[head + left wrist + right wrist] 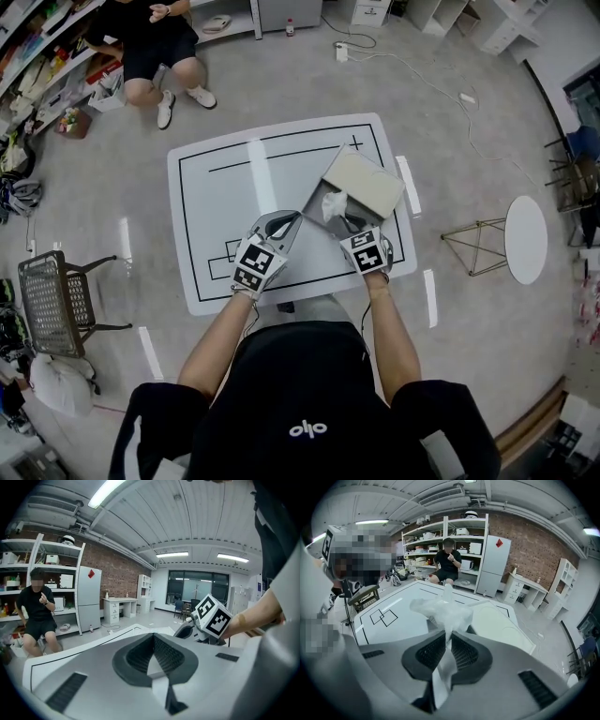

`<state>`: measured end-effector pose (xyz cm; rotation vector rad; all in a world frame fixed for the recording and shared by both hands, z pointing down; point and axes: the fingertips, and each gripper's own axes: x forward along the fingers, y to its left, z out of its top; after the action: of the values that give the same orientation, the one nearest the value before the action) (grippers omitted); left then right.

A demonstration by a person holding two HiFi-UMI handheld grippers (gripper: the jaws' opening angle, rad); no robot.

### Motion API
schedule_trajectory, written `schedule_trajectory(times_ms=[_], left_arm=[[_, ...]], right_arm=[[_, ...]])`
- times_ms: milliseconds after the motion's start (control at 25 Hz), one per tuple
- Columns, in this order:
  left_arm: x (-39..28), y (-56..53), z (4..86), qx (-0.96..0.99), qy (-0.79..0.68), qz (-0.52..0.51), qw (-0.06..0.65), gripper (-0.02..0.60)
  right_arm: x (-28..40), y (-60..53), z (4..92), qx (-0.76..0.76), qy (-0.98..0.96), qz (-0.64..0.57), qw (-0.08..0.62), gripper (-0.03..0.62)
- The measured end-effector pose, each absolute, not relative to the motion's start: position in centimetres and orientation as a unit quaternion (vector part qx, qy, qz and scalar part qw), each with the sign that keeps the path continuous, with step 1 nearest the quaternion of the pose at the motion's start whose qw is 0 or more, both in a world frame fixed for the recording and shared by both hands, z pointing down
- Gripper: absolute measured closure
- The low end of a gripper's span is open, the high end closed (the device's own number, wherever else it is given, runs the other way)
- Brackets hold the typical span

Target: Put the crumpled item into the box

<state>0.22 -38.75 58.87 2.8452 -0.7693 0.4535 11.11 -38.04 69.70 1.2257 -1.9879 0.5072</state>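
Observation:
A grey box (315,198) with its pale lid (364,182) thrown back stands on the white table (216,187) at the right. My right gripper (345,218) is shut on the crumpled white item (333,203) and holds it just over the box's open near side. In the right gripper view the crumpled item (440,610) bulges out beyond the pinching jaws of my right gripper (446,637), with the lid (499,620) behind it. My left gripper (292,218) sits left of the box, jaws together and empty (153,637). The right gripper's marker cube (212,616) shows in the left gripper view.
Black lines are drawn on the table top. A person (155,47) sits on the floor beyond the table. A wire basket chair (56,295) stands to the left, a round white stool (525,239) and a wire frame (473,244) to the right. Shelves (440,541) line the far wall.

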Motion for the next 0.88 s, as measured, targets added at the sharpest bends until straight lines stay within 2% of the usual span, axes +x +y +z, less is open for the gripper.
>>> schedule_trajectory(times_ms=[880], left_arm=[[0.3,-42.6,63.0,0.942,-0.265,0.17,0.117,0.574]], right_arm=[[11.0,-42.2,79.3,0.401,-0.758,0.249,0.45,0.548]])
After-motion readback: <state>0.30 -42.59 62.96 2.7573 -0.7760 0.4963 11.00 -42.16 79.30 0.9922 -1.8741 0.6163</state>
